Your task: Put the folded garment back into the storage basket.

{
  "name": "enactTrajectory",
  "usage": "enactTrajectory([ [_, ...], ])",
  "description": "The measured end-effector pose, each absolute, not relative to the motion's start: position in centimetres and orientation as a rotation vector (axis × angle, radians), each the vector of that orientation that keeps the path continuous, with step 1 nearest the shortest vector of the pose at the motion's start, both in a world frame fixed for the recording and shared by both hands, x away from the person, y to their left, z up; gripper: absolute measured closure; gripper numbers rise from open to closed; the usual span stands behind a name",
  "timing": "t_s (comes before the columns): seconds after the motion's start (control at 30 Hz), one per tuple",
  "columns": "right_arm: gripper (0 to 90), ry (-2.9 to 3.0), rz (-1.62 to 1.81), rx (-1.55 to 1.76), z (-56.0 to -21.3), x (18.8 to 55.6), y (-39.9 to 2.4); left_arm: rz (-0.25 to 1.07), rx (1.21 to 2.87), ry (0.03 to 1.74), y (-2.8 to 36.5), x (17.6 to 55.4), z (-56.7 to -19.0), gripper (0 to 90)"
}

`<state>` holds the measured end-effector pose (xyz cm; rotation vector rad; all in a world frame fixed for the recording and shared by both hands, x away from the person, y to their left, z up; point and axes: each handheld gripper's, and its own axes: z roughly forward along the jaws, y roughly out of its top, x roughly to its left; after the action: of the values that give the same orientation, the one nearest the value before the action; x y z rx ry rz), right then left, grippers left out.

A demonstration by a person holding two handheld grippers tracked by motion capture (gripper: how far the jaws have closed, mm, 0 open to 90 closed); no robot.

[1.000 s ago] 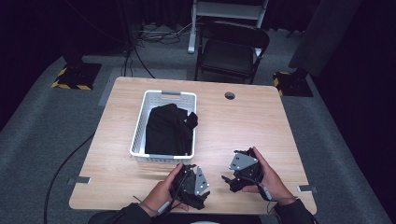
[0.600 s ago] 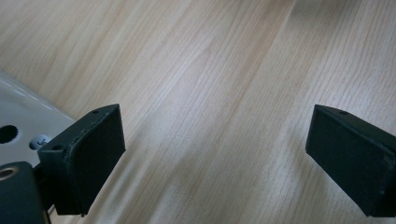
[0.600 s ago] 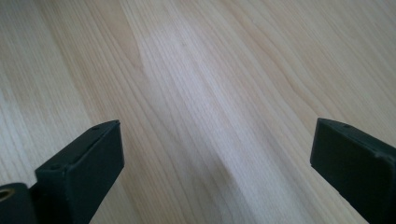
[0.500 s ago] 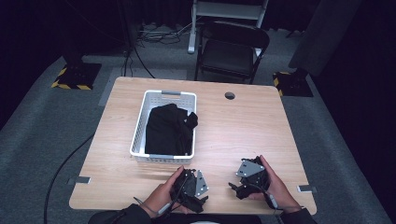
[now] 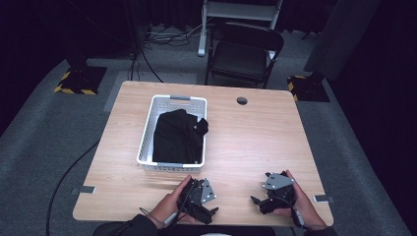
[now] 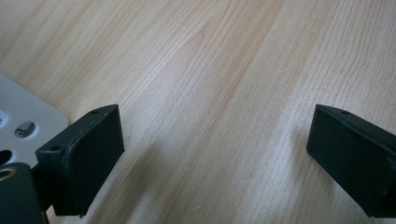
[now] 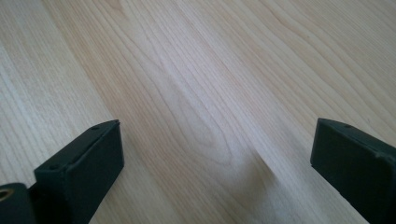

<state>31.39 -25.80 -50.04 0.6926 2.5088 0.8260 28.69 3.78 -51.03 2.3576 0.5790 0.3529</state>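
Observation:
A white slatted basket (image 5: 147, 132) stands on the left half of the wooden table (image 5: 246, 137) and holds a crumpled black garment (image 5: 178, 135). My left gripper (image 5: 212, 211) lies low at the table's front edge, just below the basket, held by a hand. In the left gripper view its jaws stand wide apart over bare wood, so the left gripper (image 6: 215, 158) is open and empty. My right gripper (image 5: 255, 202) rests at the front right, also held by a hand. The right gripper (image 7: 215, 163) is open too, with only wood grain between its jaws.
A cable hole (image 5: 241, 101) sits near the table's far edge. A black folding chair (image 5: 243, 51) stands behind the table. Cables (image 5: 69, 172) trail over the grey floor at left. A white corner of the basket (image 6: 23, 121) shows in the left gripper view.
Both hands have drawn the grippers back toward the front edge of the table and lowered them. The right gripper moved slightly to the right. Basket and garment have not moved.

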Motion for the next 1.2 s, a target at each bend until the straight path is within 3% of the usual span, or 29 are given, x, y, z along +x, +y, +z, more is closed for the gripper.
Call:
enactTrajectory([
  [0.43, 0.6, 2.484, 0.944, 0.835, -50.8, 31.3, -29.3, 0.228, 2.314, 0.623, 4.7, 29.5, -51.7, 3.0],
  [1.2, 0.6, 2.440, 0.986, 1.040, -51.2, 31.7, -34.4, 0.225, 2.319, 0.614, 4.8, 29.6, -51.7, 2.0],
])
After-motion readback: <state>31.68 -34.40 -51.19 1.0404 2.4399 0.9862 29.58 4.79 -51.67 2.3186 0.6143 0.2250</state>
